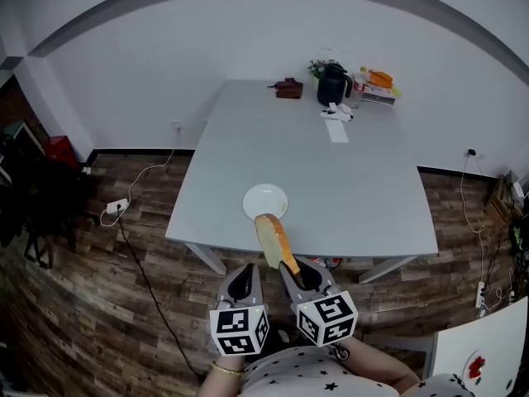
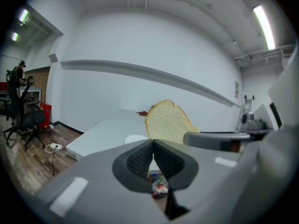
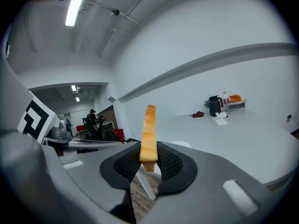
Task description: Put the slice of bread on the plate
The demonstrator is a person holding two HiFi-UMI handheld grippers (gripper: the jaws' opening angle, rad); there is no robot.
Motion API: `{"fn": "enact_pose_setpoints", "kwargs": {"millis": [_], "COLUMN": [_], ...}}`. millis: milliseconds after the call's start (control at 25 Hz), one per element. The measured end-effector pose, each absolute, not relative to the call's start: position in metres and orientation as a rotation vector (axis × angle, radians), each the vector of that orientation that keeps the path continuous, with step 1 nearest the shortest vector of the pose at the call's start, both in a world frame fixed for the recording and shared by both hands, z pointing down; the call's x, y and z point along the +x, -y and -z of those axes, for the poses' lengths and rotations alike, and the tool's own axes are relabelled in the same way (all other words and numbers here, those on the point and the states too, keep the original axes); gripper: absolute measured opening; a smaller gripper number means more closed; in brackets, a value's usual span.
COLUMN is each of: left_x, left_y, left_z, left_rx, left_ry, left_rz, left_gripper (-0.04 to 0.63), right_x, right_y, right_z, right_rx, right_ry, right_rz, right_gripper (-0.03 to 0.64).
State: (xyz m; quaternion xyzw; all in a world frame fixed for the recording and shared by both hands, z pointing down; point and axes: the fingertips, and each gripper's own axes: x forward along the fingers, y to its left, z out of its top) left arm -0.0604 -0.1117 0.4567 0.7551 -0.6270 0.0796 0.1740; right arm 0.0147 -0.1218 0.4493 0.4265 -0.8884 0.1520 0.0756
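Bread slice [image 3: 149,129] — in R hand-held gripper [image 3: 148,165]

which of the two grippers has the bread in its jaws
The right gripper: its jaws clamp the bread slice; the left gripper is shut on nothing.

There's the pale grey table [image 1: 364,188], standing on the wood-plank floor [image 1: 124,288]. A white plate [image 1: 265,201] sits right by its near edge, towards the left. Everything else is crowded at the far end: a dark red-brown object [image 1: 288,88] on the left, a black jug [image 1: 332,85] to its right, white papers [image 1: 336,128] just nearer than the jug, and a flat box [image 1: 378,94] at the far right.
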Motion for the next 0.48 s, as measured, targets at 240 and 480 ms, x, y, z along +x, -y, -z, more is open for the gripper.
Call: {"fn": "enact_pose_setpoints", "kwargs": {"millis": [240, 480], "left_x": [-0.072, -0.087], "left_y": [0.130, 0.173], "left_z": [-0.467, -0.474], "left_rx": [2.107, 2.122], "left_ry": [1.782, 1.774], "left_rz": [-0.234, -0.213], "left_gripper": [0.008, 0.008], "right_x": [0.016, 0.006], "right_y": [0.151, 0.196], "right_z": [-0.467, -0.488], "right_rx": [1.288, 1.271], "right_ry": [2.624, 2.575], "right_rz": [-0.523, -0.588], "right_gripper": [0.086, 0.086]}}
